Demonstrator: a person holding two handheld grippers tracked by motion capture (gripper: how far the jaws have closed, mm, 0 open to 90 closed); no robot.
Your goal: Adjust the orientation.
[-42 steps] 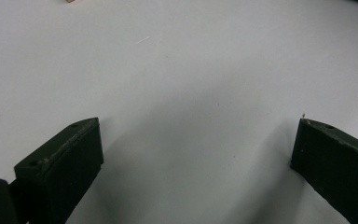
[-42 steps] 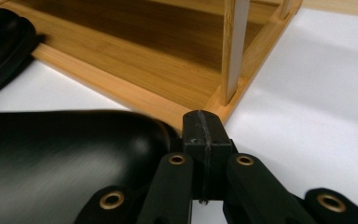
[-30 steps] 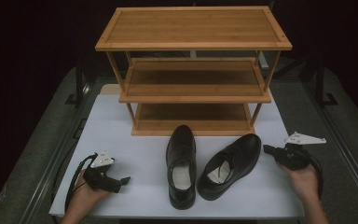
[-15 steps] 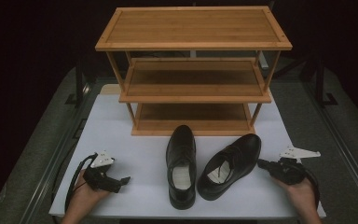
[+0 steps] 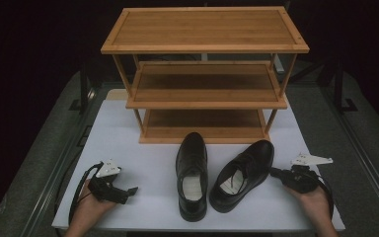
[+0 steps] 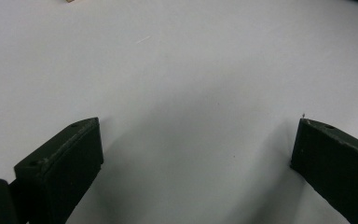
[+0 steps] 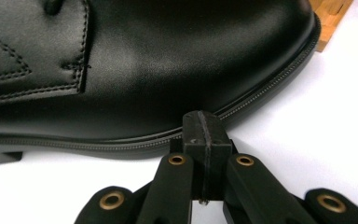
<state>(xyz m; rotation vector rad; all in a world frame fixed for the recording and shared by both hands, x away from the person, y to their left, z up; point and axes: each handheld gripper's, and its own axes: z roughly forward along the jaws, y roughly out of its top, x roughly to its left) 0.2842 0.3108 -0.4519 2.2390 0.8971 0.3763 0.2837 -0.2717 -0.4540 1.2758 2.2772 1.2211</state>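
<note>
Since a second ago, my right claw (image 5: 276, 173) has come down and in toward the right shoe (image 5: 244, 173), and its tip now sits just beside the sole edge near the toe. Seen along the right gripper view, its jaws are pressed together with nothing between them, right against the shoe's welt (image 7: 242, 116). My left claw (image 5: 128, 190) has hardly shifted; it rests low at the near left of the white table (image 5: 148, 148), well apart from both shoes, and the left gripper view shows its jaws spread wide over bare table. The left shoe (image 5: 192, 173) lies straight, toe pointing at the wooden shoe rack (image 5: 205, 49), just beside the right shoe, which is angled with its toe toward the rack's right leg. Both shoes lie on the table in front of the rack's lowest shelf.
</note>
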